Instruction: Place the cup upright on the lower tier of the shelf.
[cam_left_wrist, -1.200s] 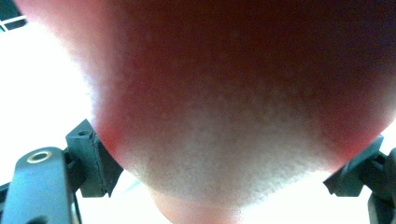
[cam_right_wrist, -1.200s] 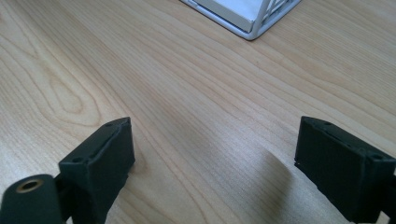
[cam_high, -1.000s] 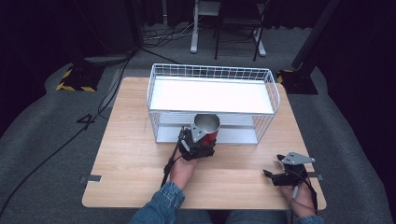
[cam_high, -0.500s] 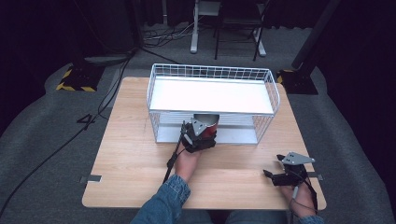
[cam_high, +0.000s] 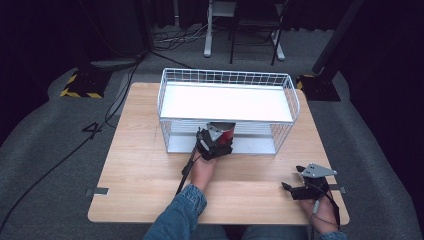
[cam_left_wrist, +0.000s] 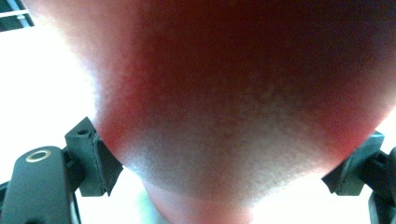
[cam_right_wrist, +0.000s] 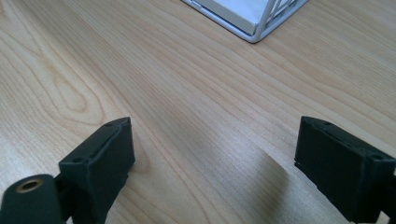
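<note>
Tongs on my left (cam_high: 218, 139) are pinching a red cup (cam_high: 223, 131), its side pressing between both jaws, right at the open front of the white wire rack (cam_high: 227, 77). My right tongs (cam_high: 292, 178) are hanging spread wide over bare worktop (cam_high: 140, 150), the rack's corner ahead of them.

A wooden table (cam_high: 135, 165) is carrying a white wire rack (cam_high: 227, 80), which is standing just ahead of the left tongs (cam_high: 216, 141) and well ahead and to the left of the right tongs (cam_high: 295, 177); the right tongs are hovering low over bare wood.
</note>
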